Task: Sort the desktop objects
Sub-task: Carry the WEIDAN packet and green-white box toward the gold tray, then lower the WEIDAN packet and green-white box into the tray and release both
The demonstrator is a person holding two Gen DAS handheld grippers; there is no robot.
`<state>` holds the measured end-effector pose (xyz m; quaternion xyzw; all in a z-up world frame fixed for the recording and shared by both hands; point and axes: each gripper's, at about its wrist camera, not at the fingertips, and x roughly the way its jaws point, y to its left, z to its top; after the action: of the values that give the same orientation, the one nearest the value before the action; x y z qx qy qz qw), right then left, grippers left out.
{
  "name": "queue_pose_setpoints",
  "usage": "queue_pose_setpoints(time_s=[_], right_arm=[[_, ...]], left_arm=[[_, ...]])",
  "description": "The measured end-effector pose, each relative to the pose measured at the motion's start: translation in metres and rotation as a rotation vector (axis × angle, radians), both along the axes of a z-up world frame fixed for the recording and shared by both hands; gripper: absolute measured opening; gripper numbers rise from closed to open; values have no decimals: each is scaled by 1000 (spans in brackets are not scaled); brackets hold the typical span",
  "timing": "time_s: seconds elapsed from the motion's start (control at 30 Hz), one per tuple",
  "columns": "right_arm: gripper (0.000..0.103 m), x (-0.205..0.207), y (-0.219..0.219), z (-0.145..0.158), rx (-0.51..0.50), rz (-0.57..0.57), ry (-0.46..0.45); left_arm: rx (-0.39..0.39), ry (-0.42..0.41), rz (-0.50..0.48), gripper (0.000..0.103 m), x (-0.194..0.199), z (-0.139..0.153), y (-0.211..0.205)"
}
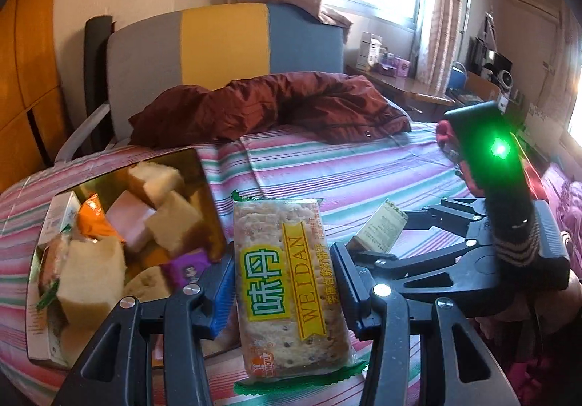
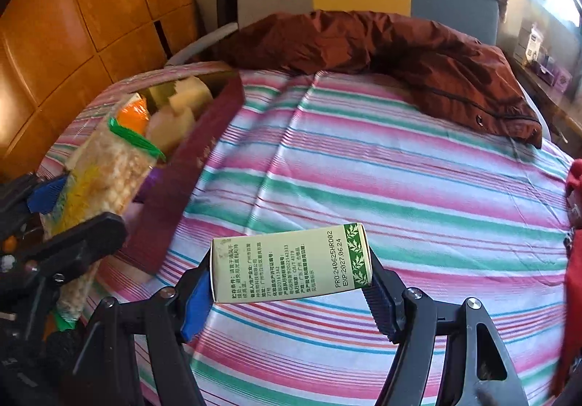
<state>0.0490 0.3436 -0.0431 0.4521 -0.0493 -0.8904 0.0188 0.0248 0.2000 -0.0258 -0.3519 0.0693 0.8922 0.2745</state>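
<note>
A clear-wrapped cracker packet (image 1: 291,282) with a yellow "WEIDAN" label and green crimped ends sits pinched lengthwise in the left gripper (image 1: 283,287), held above the striped bedsheet (image 2: 363,166) just beside the gold-lined box (image 1: 203,166) of wrapped cakes. The right gripper (image 2: 291,291) clamps a pale green carton (image 2: 291,264) — printed side up — by its two ends. Bare sheet stretches ahead to a rust-brown jacket (image 2: 400,42).
</note>
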Motion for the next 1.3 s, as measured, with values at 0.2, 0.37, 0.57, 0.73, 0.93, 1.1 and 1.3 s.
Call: queue_pose_setpoints(time_s=[0.2, 0.37, 0.57, 0.73, 0.93, 1.1, 1.3], right_arm=[[72, -13, -25, 16, -14, 35, 35], [72, -26, -48, 27, -36, 83, 64], [72, -41, -83, 35, -59, 165, 83], [72, -52, -114, 34, -70, 244, 86], [72, -69, -132, 36, -91, 248, 88], [73, -88, -143, 37, -85, 243, 83], [73, -119, -145, 26, -83, 198, 49]], left_arm=[[23, -13, 80, 50, -12, 5, -36], [40, -27, 193, 50, -26, 7, -83], [45, -54, 359, 50, -36, -1, -150], [40, -77, 461, 49, -40, -11, -193], [14, -80, 468, 50, -45, -21, -196], [-2, -101, 431, 49, -58, -32, -179], [9, -87, 376, 49, -78, -34, -154]])
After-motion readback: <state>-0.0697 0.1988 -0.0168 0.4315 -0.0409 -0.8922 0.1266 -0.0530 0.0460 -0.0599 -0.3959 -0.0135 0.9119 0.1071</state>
